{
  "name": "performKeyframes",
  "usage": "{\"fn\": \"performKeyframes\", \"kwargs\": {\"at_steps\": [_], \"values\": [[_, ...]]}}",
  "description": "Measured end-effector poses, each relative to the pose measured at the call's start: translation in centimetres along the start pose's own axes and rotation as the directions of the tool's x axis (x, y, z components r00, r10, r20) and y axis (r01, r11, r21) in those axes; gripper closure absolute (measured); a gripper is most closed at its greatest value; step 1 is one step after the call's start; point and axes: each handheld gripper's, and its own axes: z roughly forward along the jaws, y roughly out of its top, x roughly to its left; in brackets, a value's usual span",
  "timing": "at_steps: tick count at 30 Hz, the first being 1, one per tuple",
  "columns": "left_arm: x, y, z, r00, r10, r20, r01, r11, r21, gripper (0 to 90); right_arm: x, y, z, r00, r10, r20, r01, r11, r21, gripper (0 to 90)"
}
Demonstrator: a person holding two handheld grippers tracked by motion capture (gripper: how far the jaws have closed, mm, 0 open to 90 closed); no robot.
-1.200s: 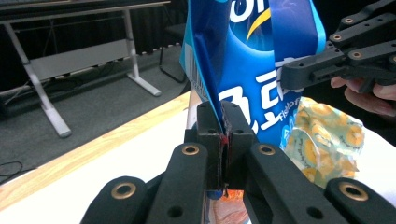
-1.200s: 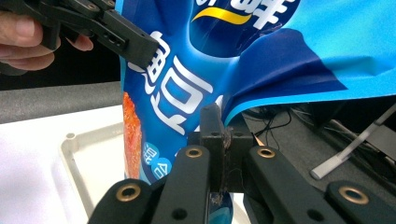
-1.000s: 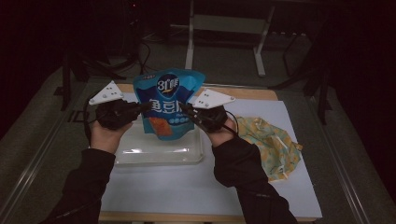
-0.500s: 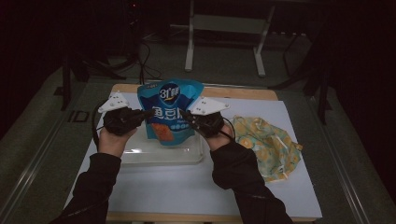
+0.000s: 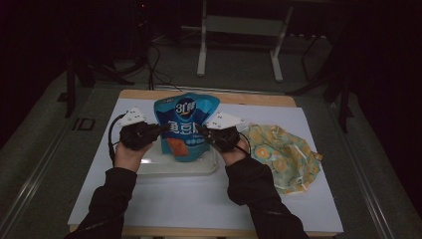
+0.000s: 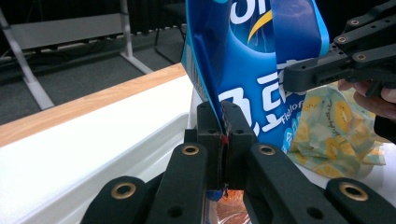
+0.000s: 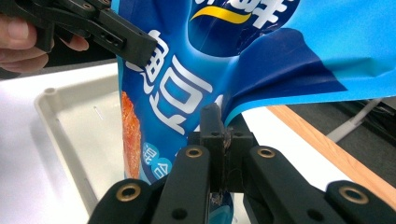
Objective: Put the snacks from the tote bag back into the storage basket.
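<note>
High view alone shows patterned cloth (image 5: 281,154) fully

Blue snack pouch (image 5: 186,124) with white lettering and an orange food picture near its base, held upright above a clear shallow tray (image 5: 176,167) on the white table cover. Left gripper (image 5: 158,130) pinches its 9 o'clock edge; right gripper (image 5: 200,133) pinches its 3 o'clock edge. Pouch top points toward 12 o'clock.
</note>
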Motion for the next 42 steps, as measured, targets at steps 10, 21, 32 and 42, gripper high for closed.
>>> {"fn": "performKeyframes", "kwargs": {"at_steps": [10, 21, 32, 42], "values": [[-0.2, -1.2, 1.0, 0.9999, -0.003, 0.011, 0.003, 0.9999, 0.013, 89.2, -0.1, -1.8, 0.1, 0.9996, 0.027, -0.004, -0.027, 1.000, 0.007, 89.6], [-0.4, -2.5, 1.5, 0.9999, -0.006, 0.016, 0.006, 1.0000, 0.000, 89.0, -0.1, -2.9, 0.5, 0.9992, 0.038, -0.009, -0.038, 0.999, 0.017, 89.6], [-0.6, -3.4, 1.1, 0.9991, -0.020, 0.037, 0.022, 0.9992, -0.035, 88.5, 0.3, -3.9, 0.0, 0.9991, 0.037, -0.022, -0.037, 0.999, -0.017, 89.4], [-1.2, -3.1, 0.9, 0.9997, -0.026, -0.004, 0.026, 0.9995, -0.019, 71.2, 0.1, -3.9, -0.2, 0.9971, 0.068, -0.034, -0.069, 0.997, -0.021, 82.4]]}}
